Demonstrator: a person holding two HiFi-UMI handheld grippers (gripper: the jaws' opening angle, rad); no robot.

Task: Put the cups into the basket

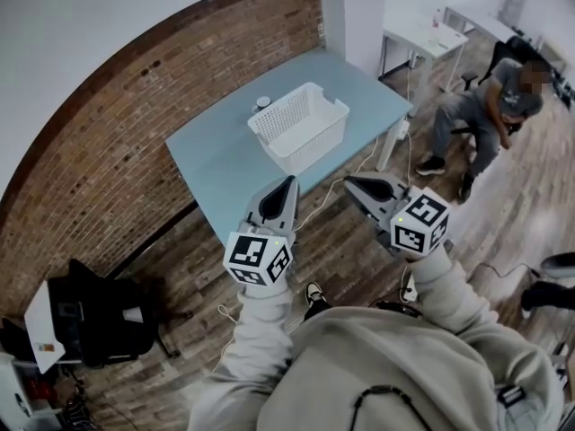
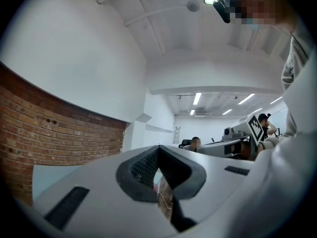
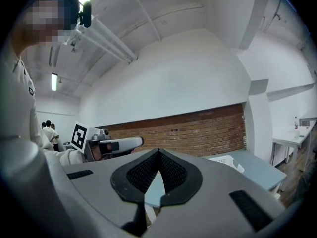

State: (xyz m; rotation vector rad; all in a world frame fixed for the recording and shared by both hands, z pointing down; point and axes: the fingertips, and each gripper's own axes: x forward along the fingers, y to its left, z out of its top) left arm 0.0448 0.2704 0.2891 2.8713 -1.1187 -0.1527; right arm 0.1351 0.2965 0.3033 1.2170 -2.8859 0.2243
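Basket of white perforated plastic [image 1: 305,142]: where does it stand?
— On the pale blue rectangular worktop [image 1: 216,164], towards its far side, before a red brick wall [image 1: 135,133]. A small round object [image 1: 261,103], too small to identify, sits just behind it.

Jaws?
— Left gripper [image 1: 289,182] and right gripper [image 1: 350,180]: jaws closed, empty, both at the worktop's near edge, well apart from the basket.

Surroundings?
— White cable [image 1: 334,191] trailing from the worktop to the wooden floor [image 1: 180,268]; seated person [image 1: 490,106] far right; black equipment [image 1: 90,317] lower left.
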